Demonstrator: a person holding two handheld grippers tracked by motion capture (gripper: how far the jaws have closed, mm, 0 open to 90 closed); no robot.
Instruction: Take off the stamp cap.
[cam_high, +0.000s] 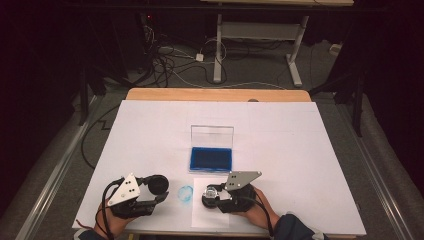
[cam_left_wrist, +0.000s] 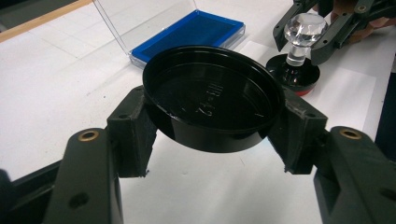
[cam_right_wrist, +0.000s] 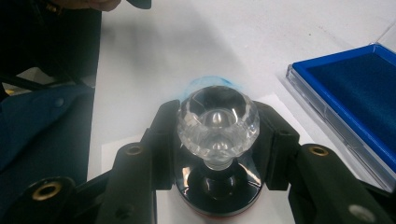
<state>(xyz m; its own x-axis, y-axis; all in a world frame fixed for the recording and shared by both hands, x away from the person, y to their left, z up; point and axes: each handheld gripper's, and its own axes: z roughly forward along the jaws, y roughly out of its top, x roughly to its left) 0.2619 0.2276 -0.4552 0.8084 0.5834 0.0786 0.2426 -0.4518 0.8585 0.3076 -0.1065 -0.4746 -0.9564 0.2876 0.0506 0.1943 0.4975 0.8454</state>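
Stamp (cam_right_wrist: 218, 140) sits on paper sheet (cam_high: 200, 212), near table's near edge.

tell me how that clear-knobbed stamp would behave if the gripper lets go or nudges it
The stamp has a wide round base flat on the paper slip, so it probably stays upright. Its faceted clear knob looks smooth and may slip between the right gripper pads. Tipped over, the round base could roll.
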